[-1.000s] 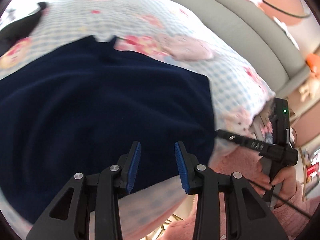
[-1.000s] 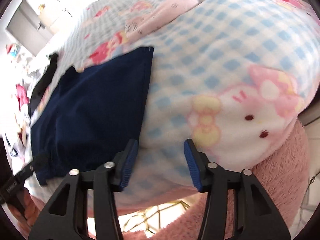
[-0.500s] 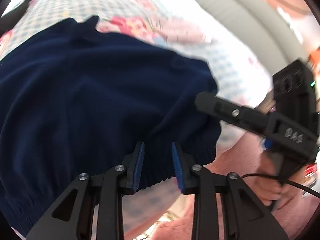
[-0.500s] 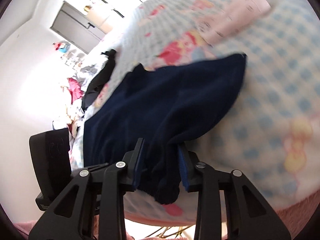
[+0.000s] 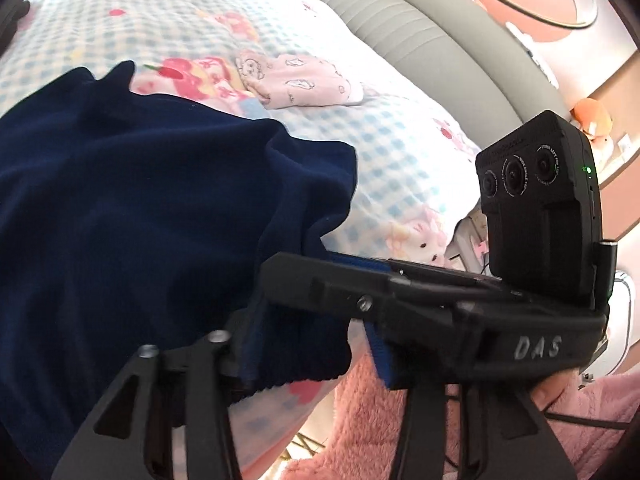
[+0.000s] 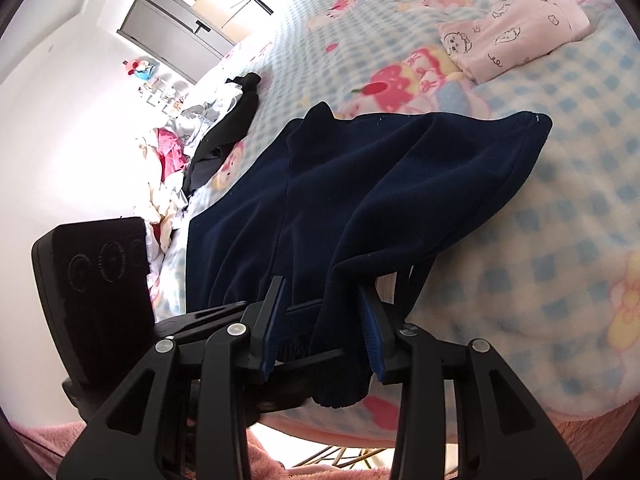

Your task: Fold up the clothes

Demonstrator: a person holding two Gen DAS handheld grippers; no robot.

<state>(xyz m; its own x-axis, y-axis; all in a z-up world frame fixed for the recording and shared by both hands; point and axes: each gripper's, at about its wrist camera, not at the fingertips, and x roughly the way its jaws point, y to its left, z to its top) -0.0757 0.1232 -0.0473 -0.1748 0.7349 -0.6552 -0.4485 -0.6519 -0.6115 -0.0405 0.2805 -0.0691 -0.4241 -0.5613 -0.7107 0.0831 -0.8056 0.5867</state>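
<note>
A dark navy garment [image 5: 132, 208] lies on the blue-checked bed blanket [image 5: 400, 152], its near hem lifted. My left gripper [image 5: 316, 344] is shut on the ribbed hem at the near edge. My right gripper [image 6: 322, 328] is shut on the same hem close beside it, and the navy garment [image 6: 360, 184] drapes up from its jaws. The right gripper's body [image 5: 440, 304] crosses the left wrist view just above the left fingers. The left gripper's body [image 6: 104, 280] shows at the left of the right wrist view.
A folded pink printed garment [image 5: 304, 80] lies farther up the bed, also in the right wrist view [image 6: 516, 36]. A black garment [image 6: 228, 132] and a pile of clothes [image 6: 168, 168] lie at the bed's far left. A grey headboard [image 5: 420, 28] runs along the right.
Both grippers moved in from open to the garment's near hem, closed on it and lifted it. They now sit close together, the cloth bunched between them.
</note>
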